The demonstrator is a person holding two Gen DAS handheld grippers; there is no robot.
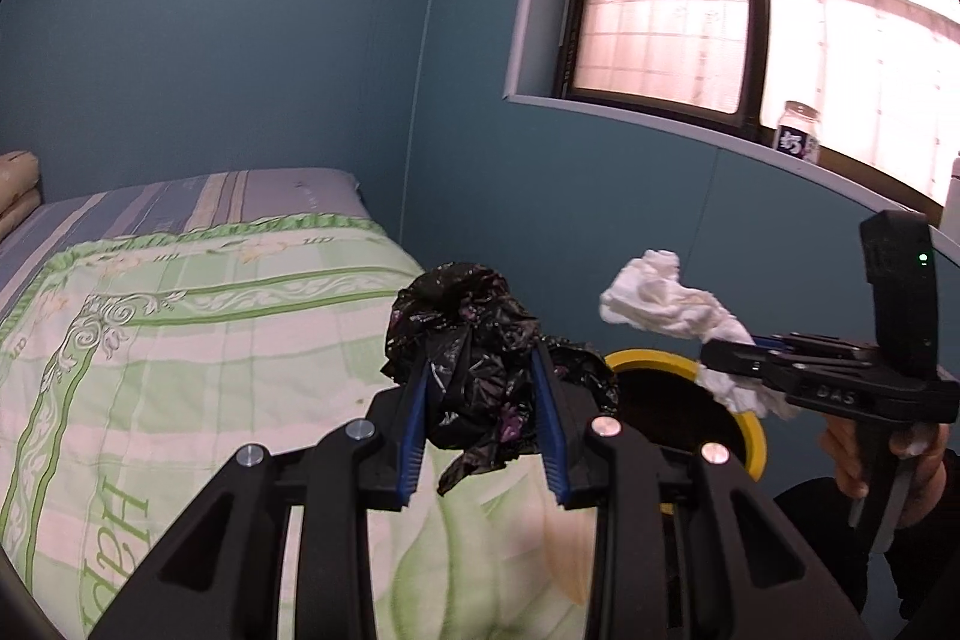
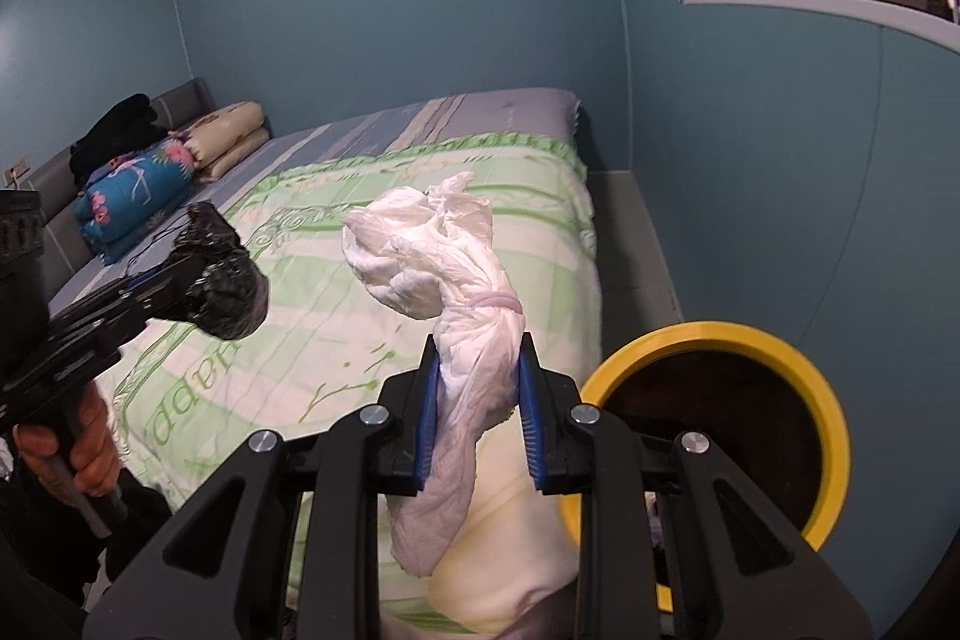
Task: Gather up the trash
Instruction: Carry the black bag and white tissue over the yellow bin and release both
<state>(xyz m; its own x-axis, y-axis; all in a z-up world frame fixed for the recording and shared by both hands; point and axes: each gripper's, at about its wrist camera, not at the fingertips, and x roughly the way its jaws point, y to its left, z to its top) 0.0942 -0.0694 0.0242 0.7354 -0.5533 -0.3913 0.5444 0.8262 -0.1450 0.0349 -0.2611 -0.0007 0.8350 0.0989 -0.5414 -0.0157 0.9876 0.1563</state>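
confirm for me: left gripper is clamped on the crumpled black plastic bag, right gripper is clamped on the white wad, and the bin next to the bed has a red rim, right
Not quite: the bin's rim is yellow, not red, as the right wrist view shows clearly. The rest holds: the left gripper is clamped on the crumpled black plastic bag, and the right gripper is clamped on the white wad, with the bin beside the bed.

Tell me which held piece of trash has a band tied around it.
The white crumpled wad in the right gripper; a pale band cinches it. The black plastic bag has none.
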